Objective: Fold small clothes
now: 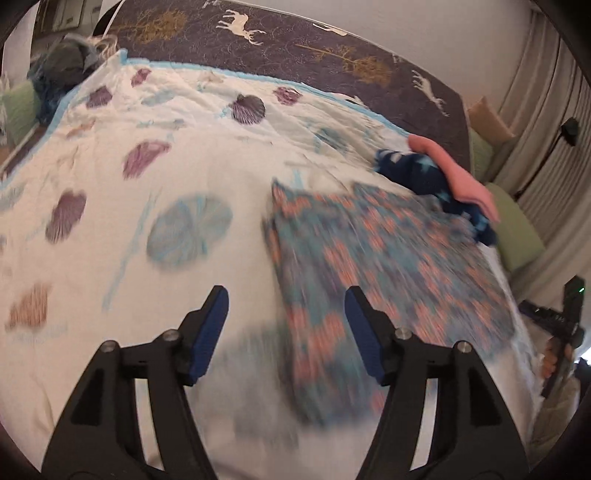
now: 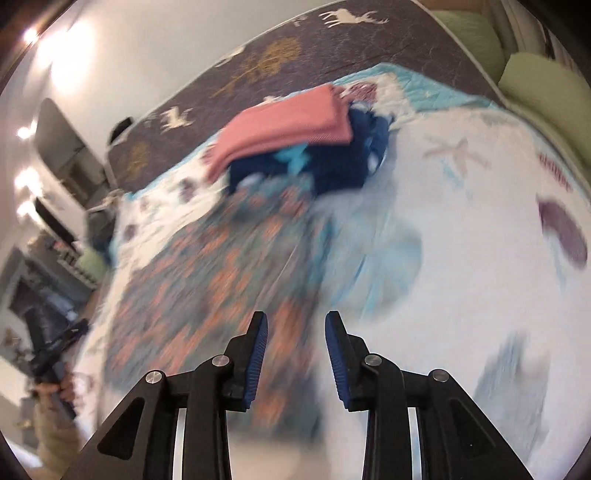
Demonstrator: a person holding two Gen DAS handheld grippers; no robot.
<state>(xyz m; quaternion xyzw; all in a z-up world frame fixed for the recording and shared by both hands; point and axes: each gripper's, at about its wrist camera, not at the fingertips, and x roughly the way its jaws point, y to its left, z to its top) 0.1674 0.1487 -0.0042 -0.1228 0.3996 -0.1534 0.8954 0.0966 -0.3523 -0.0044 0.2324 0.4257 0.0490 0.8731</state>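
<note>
My left gripper [image 1: 286, 325] spread wide, holding nothing; patterned cloth [image 1: 388, 254] flat on bed quilt [image 1: 110, 184], at 1 o'clock. My right gripper [image 2: 295, 349] parted, empty; cloth [image 2: 221, 266] at 11 o'clock. Pink-navy stack [image 2: 295, 140] beyond.

Motion-blurred patterned cloth [image 1: 388, 258], its print unreadable; navy garment [image 2: 332, 166] half under pink fold [image 2: 288, 125].

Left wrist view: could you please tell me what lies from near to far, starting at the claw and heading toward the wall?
Left claw → patterned cloth → navy starred garment → pink folded cloth → dark deer-print bedspread → wall.
</note>
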